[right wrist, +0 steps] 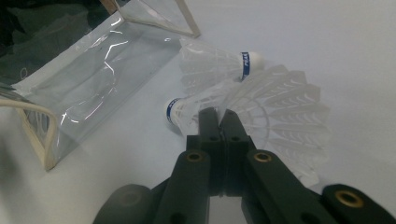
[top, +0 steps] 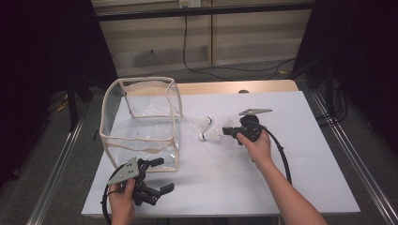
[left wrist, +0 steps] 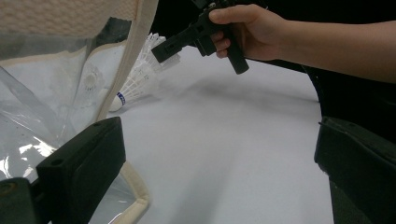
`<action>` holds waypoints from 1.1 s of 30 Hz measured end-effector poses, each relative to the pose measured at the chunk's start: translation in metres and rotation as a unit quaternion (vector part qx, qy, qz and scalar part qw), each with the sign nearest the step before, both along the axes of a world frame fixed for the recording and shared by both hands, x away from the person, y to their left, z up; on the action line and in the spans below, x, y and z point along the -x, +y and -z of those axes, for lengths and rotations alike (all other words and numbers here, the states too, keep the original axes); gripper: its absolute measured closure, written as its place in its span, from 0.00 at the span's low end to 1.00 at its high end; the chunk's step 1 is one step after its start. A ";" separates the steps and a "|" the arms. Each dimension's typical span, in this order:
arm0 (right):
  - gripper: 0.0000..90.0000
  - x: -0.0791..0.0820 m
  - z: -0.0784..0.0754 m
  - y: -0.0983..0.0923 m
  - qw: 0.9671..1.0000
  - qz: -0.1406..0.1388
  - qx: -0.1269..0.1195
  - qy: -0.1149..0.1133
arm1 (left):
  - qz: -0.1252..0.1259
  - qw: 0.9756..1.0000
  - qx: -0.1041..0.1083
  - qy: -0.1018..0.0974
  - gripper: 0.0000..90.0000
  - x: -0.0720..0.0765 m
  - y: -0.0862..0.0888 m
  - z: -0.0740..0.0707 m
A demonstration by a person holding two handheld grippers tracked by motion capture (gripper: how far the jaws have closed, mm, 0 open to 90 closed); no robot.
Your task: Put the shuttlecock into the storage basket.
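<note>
The right gripper (right wrist: 219,116) has its two black jaws pressed together on the feather skirt of a white plastic shuttlecock with a blue band at its cork (right wrist: 275,116), which lies on the white table top (top: 225,173) just right of the clear plastic bag with beige fabric edging (top: 141,124). A second white shuttlecock with a blue band (right wrist: 219,60) lies just beside the held one, on the side toward the bag. The left gripper (top: 157,176) is at the near-left part of the table, close to the bag's front corner, with its jaws standing wide apart and nothing between them.
</note>
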State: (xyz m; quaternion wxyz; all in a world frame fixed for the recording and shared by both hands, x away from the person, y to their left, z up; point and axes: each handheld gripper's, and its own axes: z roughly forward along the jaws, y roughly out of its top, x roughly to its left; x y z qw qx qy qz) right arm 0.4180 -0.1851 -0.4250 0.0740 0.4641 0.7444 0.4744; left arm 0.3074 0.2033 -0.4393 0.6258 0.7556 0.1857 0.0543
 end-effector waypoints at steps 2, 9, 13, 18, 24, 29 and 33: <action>1.00 0.000 0.000 0.000 1.000 0.001 -0.001 0.000 | 0.000 1.000 -0.002 0.000 0.02 0.000 0.000 0.000; 1.00 -0.001 0.002 0.002 1.000 -0.001 0.002 0.001 | 0.000 1.000 -0.002 -0.001 0.02 0.000 0.000 0.000; 1.00 -0.001 0.002 0.004 1.000 -0.001 0.001 0.002 | 0.001 1.000 -0.003 -0.001 0.02 0.000 0.000 0.000; 1.00 -0.001 0.003 0.004 1.000 0.000 0.000 0.001 | -0.001 1.000 -0.002 0.000 0.02 0.000 0.000 0.000; 1.00 -0.002 0.004 0.005 1.000 -0.002 -0.001 0.001 | 0.001 1.000 -0.003 -0.002 0.02 0.000 0.000 0.000; 1.00 -0.002 0.005 0.006 1.000 -0.004 -0.002 0.002 | 0.001 1.000 -0.002 -0.002 0.02 0.000 0.000 0.000; 1.00 -0.002 0.005 0.007 1.000 -0.004 -0.003 0.001 | 0.000 1.000 -0.002 -0.001 0.02 0.000 0.000 0.000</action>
